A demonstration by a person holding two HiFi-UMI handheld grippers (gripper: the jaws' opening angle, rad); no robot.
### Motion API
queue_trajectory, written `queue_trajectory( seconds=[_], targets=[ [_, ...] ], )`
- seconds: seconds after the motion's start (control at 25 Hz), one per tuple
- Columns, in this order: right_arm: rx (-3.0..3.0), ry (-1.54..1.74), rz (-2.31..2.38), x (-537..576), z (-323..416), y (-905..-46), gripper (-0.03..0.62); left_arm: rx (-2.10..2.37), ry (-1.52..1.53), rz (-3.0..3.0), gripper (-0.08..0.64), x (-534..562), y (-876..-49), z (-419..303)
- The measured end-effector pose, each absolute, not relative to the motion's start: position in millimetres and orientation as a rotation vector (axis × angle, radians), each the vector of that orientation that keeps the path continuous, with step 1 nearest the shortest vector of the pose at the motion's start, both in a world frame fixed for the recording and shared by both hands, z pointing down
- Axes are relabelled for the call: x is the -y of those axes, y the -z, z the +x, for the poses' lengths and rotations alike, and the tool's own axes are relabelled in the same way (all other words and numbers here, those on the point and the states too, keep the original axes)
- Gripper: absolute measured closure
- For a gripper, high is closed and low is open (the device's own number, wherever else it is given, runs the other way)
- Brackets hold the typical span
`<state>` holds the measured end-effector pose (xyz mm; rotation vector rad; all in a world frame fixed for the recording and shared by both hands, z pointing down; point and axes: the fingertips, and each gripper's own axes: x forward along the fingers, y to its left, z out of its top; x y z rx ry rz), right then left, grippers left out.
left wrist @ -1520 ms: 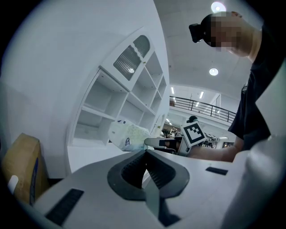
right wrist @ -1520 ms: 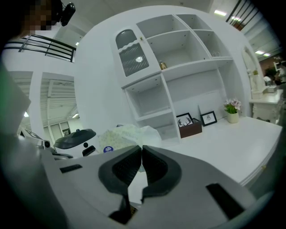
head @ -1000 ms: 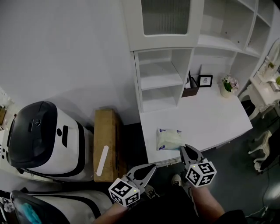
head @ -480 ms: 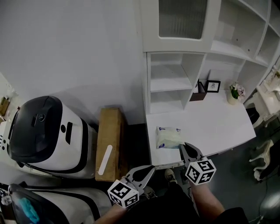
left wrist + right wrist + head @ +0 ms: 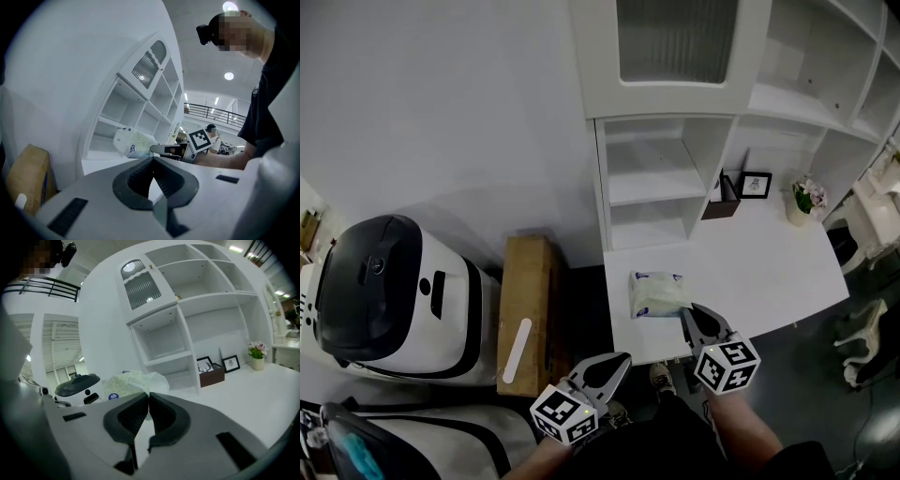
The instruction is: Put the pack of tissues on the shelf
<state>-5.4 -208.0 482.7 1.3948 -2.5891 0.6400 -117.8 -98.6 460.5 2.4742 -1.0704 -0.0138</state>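
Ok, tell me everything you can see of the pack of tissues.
The pack of tissues is a soft, pillow-like rectangle in crinkly clear plastic wrap. It is pale greenish-white inside, with small blue markings. It lies flat on the white desk near the front edge, in front of the lowest open shelf and not yet on it. The right tool, jaws together, meets its near right corner. Whether it pinches the wrap cannot be told.

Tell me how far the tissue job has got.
Done: nothing. The pack of tissues lies on the desk, near its front edge. In hand: the right tool, jaws together, is at the pack's near corner; no grasp shows. The left tool hangs shut, off the desk. Left: grasp, lift, place on the shelf.
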Motion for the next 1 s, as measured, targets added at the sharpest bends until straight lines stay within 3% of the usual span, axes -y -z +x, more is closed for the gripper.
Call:
queue_trajectory(
  seconds=[1.0],
  targets=[
    [2.608,-0.673,1.299,328,24,-519,0.583,1.127,-0.028,2.417,0.557,202,-488,-58]
  ],
)
